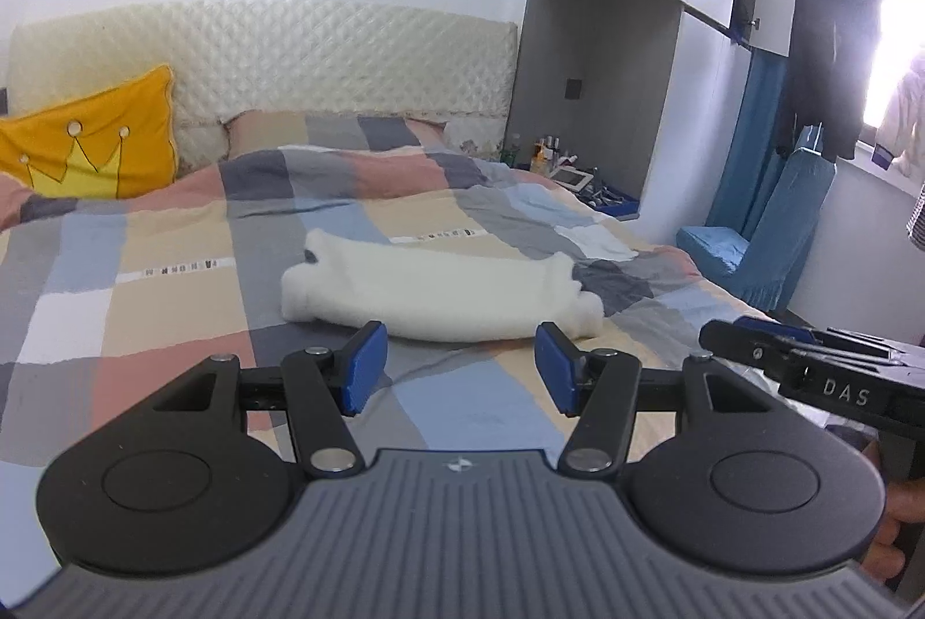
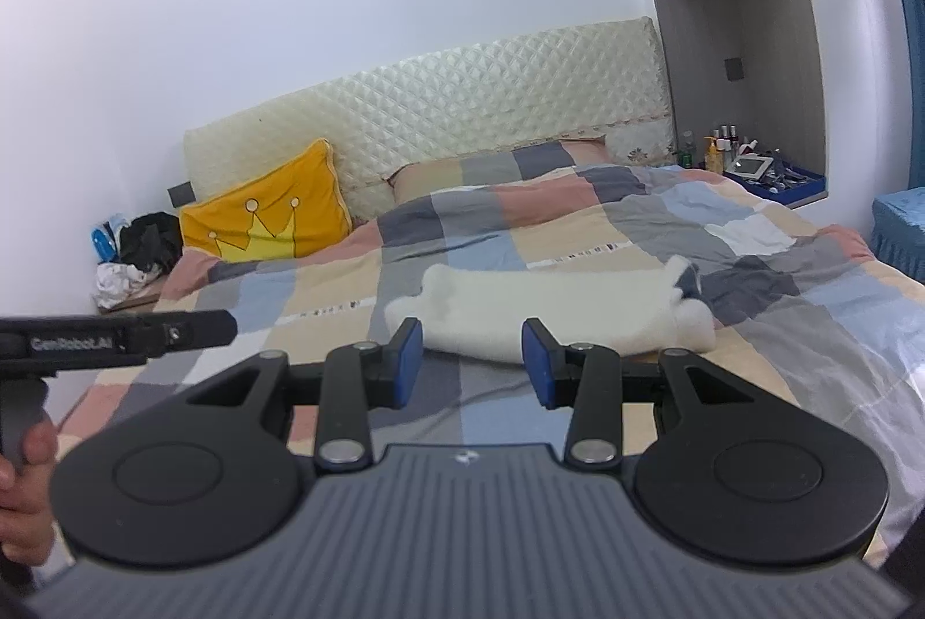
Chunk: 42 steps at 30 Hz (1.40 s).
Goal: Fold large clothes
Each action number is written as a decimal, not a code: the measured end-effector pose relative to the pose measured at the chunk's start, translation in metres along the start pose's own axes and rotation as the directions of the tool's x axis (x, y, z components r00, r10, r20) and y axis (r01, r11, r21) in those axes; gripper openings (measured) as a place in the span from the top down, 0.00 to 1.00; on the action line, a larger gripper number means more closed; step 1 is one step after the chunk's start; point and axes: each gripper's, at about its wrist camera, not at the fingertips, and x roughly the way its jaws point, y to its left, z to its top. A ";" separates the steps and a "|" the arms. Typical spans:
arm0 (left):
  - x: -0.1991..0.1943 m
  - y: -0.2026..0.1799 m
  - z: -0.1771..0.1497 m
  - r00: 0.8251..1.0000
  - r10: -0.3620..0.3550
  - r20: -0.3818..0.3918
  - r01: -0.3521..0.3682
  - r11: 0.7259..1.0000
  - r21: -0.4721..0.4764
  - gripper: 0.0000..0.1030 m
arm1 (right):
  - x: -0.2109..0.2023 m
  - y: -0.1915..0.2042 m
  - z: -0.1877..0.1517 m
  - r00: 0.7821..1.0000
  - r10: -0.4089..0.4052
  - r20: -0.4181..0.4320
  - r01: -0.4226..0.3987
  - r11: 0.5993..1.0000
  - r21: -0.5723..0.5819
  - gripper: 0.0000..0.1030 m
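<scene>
A white fluffy garment (image 1: 439,295) lies folded into a long bundle across the middle of the checked bed cover (image 1: 173,284); it also shows in the right wrist view (image 2: 555,312). My left gripper (image 1: 459,367) is open and empty, held above the bed just in front of the garment's near edge. My right gripper (image 2: 471,364) is open and empty, also just short of the garment. The right gripper shows at the right edge of the left wrist view (image 1: 809,359), and the left gripper shows at the left edge of the right wrist view (image 2: 115,333).
A yellow crown pillow (image 1: 92,145) leans on the quilted headboard (image 1: 324,58) at the bed's far left. A niche shelf with bottles (image 2: 751,162) is at the far right. Dark clothes (image 1: 832,52) hang by the window, above a blue chair (image 1: 763,237). A clothes pile (image 2: 139,255) lies left of the bed.
</scene>
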 end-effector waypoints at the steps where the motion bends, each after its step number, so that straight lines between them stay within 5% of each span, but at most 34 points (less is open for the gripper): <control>1: -0.001 -0.001 -0.003 1.000 -0.003 0.006 0.003 1.000 0.000 0.39 | -0.002 0.000 -0.004 1.000 -0.003 -0.003 0.003 1.000 0.002 0.59; 5: -0.002 -0.003 -0.014 0.999 -0.051 0.008 0.051 0.998 -0.019 0.39 | -0.006 0.001 -0.019 1.000 -0.007 -0.019 0.007 1.000 -0.002 0.59; 27: 0.011 0.002 -0.029 0.998 -0.058 0.021 0.058 0.998 -0.014 0.38 | 0.000 0.004 -0.042 0.998 -0.052 -0.021 0.053 0.999 0.009 0.59; 35: 0.011 0.007 -0.030 0.999 -0.030 0.037 0.030 0.999 -0.010 0.31 | -0.002 0.008 -0.041 0.997 -0.073 -0.008 0.073 0.997 -0.010 0.59; 37: 0.011 0.008 -0.030 0.999 -0.031 0.038 0.031 0.999 -0.017 0.20 | -0.002 0.008 -0.041 0.996 -0.083 -0.013 0.083 0.996 -0.018 0.59; 41: 0.012 0.011 -0.031 0.999 -0.001 0.045 0.002 1.000 -0.026 0.07 | -0.002 0.007 -0.041 0.996 -0.091 -0.007 0.091 0.996 -0.009 0.13; 42: 0.012 0.013 -0.031 0.999 -0.003 0.044 0.004 0.999 -0.032 0.04 | -0.003 0.006 -0.041 0.996 -0.093 -0.002 0.093 0.996 -0.005 0.10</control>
